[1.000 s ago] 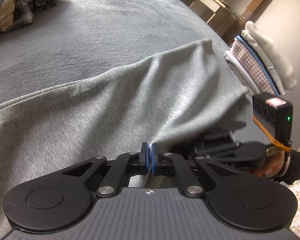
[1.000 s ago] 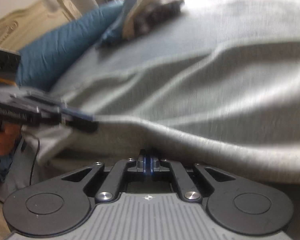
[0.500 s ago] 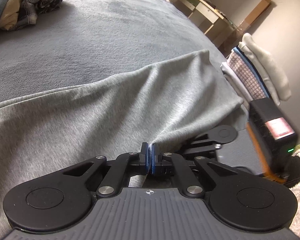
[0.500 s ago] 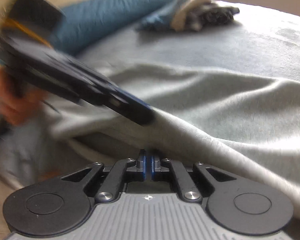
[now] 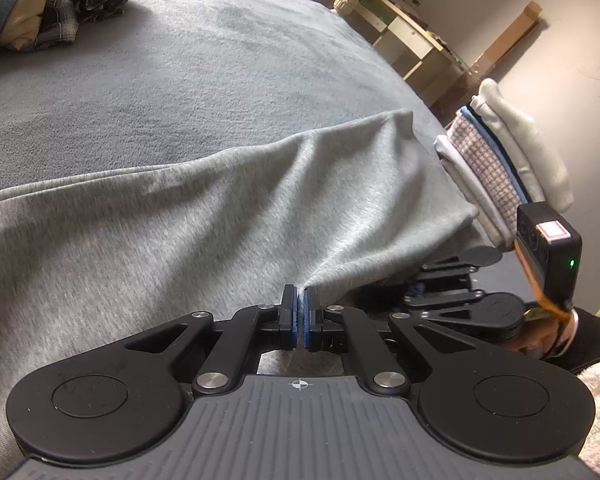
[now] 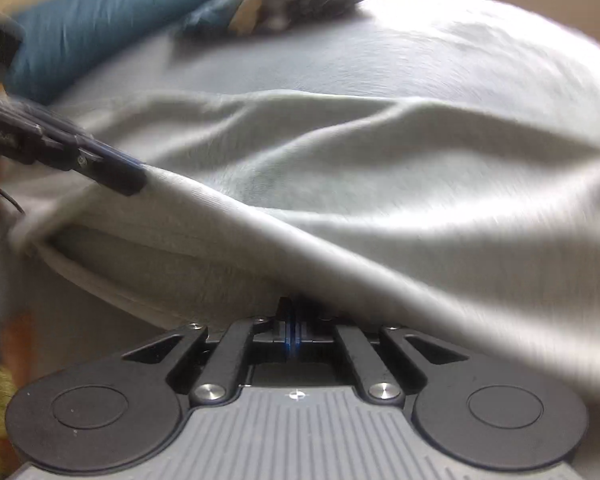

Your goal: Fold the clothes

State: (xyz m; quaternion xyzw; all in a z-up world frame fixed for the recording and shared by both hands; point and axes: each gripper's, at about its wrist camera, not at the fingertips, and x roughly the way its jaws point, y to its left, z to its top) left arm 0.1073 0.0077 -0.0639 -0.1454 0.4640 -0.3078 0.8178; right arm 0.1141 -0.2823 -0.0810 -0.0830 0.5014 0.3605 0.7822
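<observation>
- Spread across the bed, a light grey fleecy garment (image 5: 204, 216) lies in long soft ridges, its near edge lifted off the bedding while the rest drapes back down onto it.
- Close up, the left tool (image 5: 300, 316) has its blue-padded jaws pressed together on a pinch of that grey cloth, which fans out and upward from the pinch point.
- From the right wrist view, the same grey garment (image 6: 380, 184) fills most of the picture, blurred, with a thick hem running from left to lower right.
- Beneath that hem, the right tool (image 6: 292, 328) has its jaws pressed together; the cloth hangs directly over the tips, and whether a fold is caught between them I cannot tell.
- At the left of the right wrist view, the left tool (image 6: 134, 178) shows from the side, its dark tip gripping the raised hem.
- In the left wrist view, the right tool's black linkage (image 5: 460, 296) sits just beside the garment's lower right corner, partly tucked under it, with a hand (image 5: 548, 336) in a dark cuff behind.
- Under everything is a darker grey plush bed cover (image 5: 220, 64).
- Against the right edge of the bed stands a stack of folded clothes (image 5: 496, 164): white, checked, blue and cream layers.
- Far off at the top left lies a loose heap of clothes (image 5: 60, 12), with plaid and cream pieces.
- Beyond the bed, a pale wooden shelf unit (image 5: 412, 40) stands against the wall.
</observation>
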